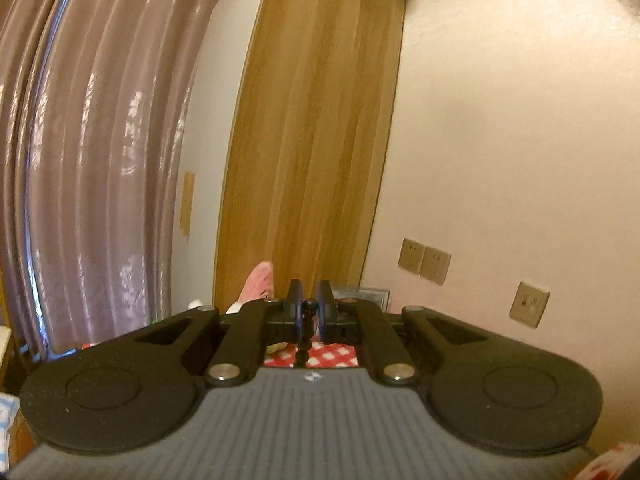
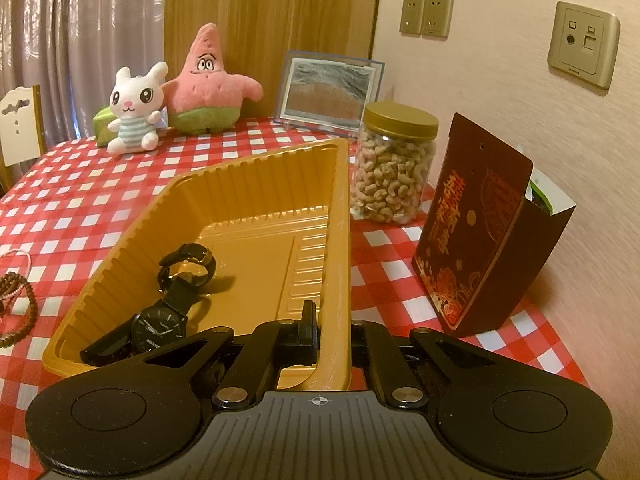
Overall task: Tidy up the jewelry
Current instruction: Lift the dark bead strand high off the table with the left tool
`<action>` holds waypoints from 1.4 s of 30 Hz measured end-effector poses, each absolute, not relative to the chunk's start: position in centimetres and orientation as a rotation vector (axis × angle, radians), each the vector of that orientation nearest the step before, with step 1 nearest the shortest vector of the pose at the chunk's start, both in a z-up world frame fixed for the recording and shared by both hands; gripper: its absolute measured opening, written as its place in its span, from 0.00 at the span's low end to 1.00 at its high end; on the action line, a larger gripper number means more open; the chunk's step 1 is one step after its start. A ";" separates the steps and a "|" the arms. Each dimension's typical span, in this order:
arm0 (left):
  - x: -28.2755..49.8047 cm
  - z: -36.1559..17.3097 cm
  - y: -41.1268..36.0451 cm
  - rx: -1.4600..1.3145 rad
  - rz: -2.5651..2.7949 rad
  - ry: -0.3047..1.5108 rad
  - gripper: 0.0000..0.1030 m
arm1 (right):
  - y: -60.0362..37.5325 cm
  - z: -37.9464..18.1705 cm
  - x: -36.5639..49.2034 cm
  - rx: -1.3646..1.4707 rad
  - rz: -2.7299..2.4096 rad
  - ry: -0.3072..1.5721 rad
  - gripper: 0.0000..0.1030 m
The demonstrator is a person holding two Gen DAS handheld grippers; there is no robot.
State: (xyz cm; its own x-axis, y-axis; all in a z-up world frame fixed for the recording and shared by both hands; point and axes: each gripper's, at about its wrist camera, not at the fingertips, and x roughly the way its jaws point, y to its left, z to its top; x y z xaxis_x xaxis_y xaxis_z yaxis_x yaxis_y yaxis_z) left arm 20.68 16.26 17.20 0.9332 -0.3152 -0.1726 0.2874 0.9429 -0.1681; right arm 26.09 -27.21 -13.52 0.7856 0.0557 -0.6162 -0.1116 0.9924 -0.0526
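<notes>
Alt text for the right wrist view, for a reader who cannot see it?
The right gripper is clamped on the near rim of a gold tray holding two black watches, on a red checked tablecloth. Behind stand plush toys and a jar of cashews.

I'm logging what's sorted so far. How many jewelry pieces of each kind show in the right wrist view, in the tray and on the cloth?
Watches in the gold tray: 2, one upright, one lying flat
Bead bracelets on the checked cloth, partly cut off at the left edge: at least 2
Total: at least 4
</notes>
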 end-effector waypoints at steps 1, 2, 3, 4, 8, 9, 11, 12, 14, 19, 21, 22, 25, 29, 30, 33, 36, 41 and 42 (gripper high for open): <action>20.9 17.5 16.1 -0.140 -0.318 0.196 0.06 | -27.2 -13.5 26.1 -0.086 0.090 0.662 0.04; 21.0 17.8 15.9 -0.138 -0.324 0.195 0.06 | -27.0 -13.5 26.1 -0.085 0.091 0.661 0.04; 21.2 18.0 15.6 -0.132 -0.334 0.193 0.06 | -27.2 -13.4 26.2 -0.083 0.092 0.661 0.04; 21.4 18.2 15.3 -0.121 -0.341 0.191 0.06 | -27.1 -13.4 26.2 -0.083 0.092 0.660 0.04; 22.2 18.6 14.2 -0.111 -0.373 0.193 0.06 | -27.2 -13.4 26.6 -0.080 0.096 0.658 0.04; 22.4 18.6 14.0 -0.110 -0.382 0.191 0.06 | -27.3 -13.3 26.6 -0.080 0.098 0.656 0.04; 22.8 18.9 13.6 -0.106 -0.395 0.186 0.06 | -27.1 -13.3 26.8 -0.083 0.100 0.655 0.04; 23.2 19.1 13.3 -0.103 -0.405 0.182 0.06 | -27.3 -13.3 26.8 -0.082 0.101 0.655 0.04; 23.9 19.5 12.9 -0.105 -0.420 0.183 0.06 | -27.3 -13.3 26.9 -0.080 0.102 0.654 0.04; 25.7 20.9 10.5 -0.083 -0.492 0.160 0.06 | -27.4 -13.2 27.1 -0.075 0.107 0.653 0.04; 26.3 21.3 9.4 -0.079 -0.529 0.143 0.06 | -27.3 -13.2 27.2 -0.073 0.109 0.652 0.04; 26.6 21.4 8.8 -0.080 -0.542 0.137 0.06 | -27.5 -13.3 27.2 -0.072 0.108 0.653 0.04; 27.2 21.6 7.5 -0.090 -0.592 0.128 0.06 | -27.4 -13.2 27.2 -0.067 0.105 0.653 0.04; 28.0 21.5 5.6 -0.104 -0.660 0.126 0.06 | -27.2 -13.0 27.6 -0.061 0.096 0.655 0.04; 28.1 21.4 5.1 -0.108 -0.678 0.127 0.06 | -27.2 -13.0 27.7 -0.059 0.095 0.656 0.04; 28.5 21.3 4.0 -0.122 -0.719 0.129 0.06 | -26.8 -12.8 28.0 -0.062 0.098 0.654 0.04; 29.0 21.0 2.9 -0.137 -0.759 0.137 0.06 | -26.5 -12.7 28.3 -0.066 0.102 0.657 0.04; 30.2 19.2 0.9 -0.155 -0.795 0.189 0.06 | -26.0 -12.6 28.5 -0.069 0.109 0.660 0.04; 30.5 18.6 0.6 -0.158 -0.798 0.208 0.06 | -26.0 -12.6 28.5 -0.068 0.111 0.660 0.04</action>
State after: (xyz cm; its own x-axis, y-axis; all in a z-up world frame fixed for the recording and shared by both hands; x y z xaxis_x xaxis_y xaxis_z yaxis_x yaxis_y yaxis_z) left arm 30.53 0.59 18.60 0.6798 -0.7228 -0.1247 0.6919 0.6883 -0.2180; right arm 28.54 -26.04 -12.61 0.7843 0.0811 -0.6151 -0.1246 0.9918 -0.0281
